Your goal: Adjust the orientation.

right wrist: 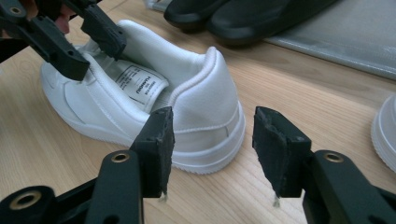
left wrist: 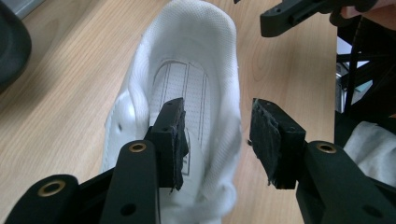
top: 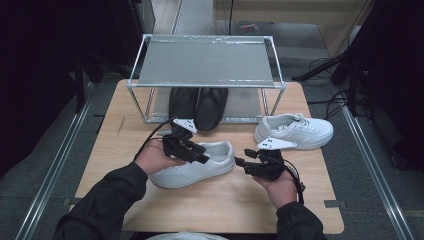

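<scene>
Left gripper (left wrist: 217, 140) straddles near shoe's (top: 192, 165) collar, unclosed, probably to lift; right gripper (right wrist: 212, 149) parted, empty, at 3 o'clock.

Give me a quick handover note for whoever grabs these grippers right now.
Left gripper: open, jaws astride the collar wall of the near white sneaker, one inside the opening, not clamped.
Right gripper: open, just off that sneaker's heel, holding nothing.
Second white sneaker sits on the table to the right. Black shoes are on the rack's lower level.
Done: black pair looks stowed. Left: probably both white sneakers.
</scene>
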The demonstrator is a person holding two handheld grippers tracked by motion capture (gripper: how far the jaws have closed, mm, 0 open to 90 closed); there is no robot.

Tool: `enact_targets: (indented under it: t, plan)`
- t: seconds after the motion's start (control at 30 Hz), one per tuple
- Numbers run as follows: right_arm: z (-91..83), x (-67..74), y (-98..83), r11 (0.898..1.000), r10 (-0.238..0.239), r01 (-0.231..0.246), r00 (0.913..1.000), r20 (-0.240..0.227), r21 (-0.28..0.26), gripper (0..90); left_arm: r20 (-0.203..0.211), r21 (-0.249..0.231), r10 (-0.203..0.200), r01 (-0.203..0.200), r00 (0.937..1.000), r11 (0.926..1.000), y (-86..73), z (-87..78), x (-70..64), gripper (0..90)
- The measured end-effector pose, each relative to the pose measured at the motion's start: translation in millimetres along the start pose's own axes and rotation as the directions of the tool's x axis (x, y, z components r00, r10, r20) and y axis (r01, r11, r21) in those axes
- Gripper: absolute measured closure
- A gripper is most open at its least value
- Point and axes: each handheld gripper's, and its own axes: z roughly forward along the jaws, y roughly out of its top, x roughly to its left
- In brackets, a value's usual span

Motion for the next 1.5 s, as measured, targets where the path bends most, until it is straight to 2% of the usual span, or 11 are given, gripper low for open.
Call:
enact_targets:
  t: [0.27, 0.43, 0.5, 0.57, 0.77, 0.9, 0.97, 1.07, 1.17, 1.3, 1.5]
  plan:
    - [5.7, 4.8, 9.5, 1.000, -0.018, 0.017, 0.9980, -0.061, -0.006, 64.1, -0.061, -0.047, -0.041, 0.038, 0.9973, 0.9982, -16.8, -19.1, -7.7, 55.5]
    - [13.2, 7.6, 19.4, 1.000, -0.020, 0.021, 0.9945, -0.103, 0.012, 75.6, -0.101, -0.077, -0.066, 0.058, 0.9927, 0.9953, -30.5, -31.1, -14.5, 67.5]
    - [17.0, 10.3, 24.1, 0.999, -0.028, 0.030, 0.9926, -0.118, 0.017, 81.1, -0.095, -0.097, -0.100, 0.091, 0.9905, 0.9912, -38.3, -34.2, -16.8, 74.0]
    - [20.1, 11.9, 27.1, 0.999, -0.031, 0.033, 0.9904, -0.135, 0.018, 84.2, -0.105, -0.093, -0.124, 0.115, 0.9867, 0.9891, -47.1, -34.0, -20.0, 77.1]
    - [38.4, 23.2, 32.2, 0.995, -0.059, 0.072, 0.9832, -0.172, 0.067, 90.0, -0.151, -0.070, -0.145, 0.136, 0.9777, 0.9882, -68.9, -28.8, -30.1, 86.5]
    - [51.6, 30.6, 33.2, 0.991, -0.073, 0.092, 0.9802, -0.184, 0.094, 90.0, -0.170, -0.071, -0.164, 0.154, 0.9716, 0.9855, -77.0, -21.3, -30.5, 86.7]
    - [57.1, 34.1, 32.5, 0.988, -0.087, 0.109, 0.9782, -0.189, 0.111, 90.0, -0.200, -0.047, -0.154, 0.148, 0.9677, 0.9879, -78.8, -15.9, -29.7, 87.3]
    - [61.2, 36.7, 32.0, 0.986, -0.103, 0.124, 0.9791, -0.175, 0.114, 90.0, -0.181, -0.061, -0.173, 0.164, 0.9683, 0.9846, -80.9, -13.4, -24.8, 89.9]
    - [63.1, 35.1, 30.9, 0.986, -0.089, 0.112, 0.9785, -0.186, 0.120, 90.0, -0.169, -0.073, -0.172, 0.162, 0.9704, 0.9841, -82.7, -13.2, -23.2, 89.9]
    - [66.9, 40.0, 28.6, 0.983, -0.107, 0.131, 0.9779, -0.180, 0.129, 90.0, -0.167, -0.073, -0.172, 0.162, 0.9709, 0.9842, -82.9, -13.3, -21.8, 90.0]
    - [62.9, 46.7, 25.8, 0.977, -0.119, 0.151, 0.9717, -0.204, 0.148, 90.0, -0.163, -0.071, -0.174, 0.164, 0.9711, 0.9839, -82.8, -15.4, -17.4, 90.0]
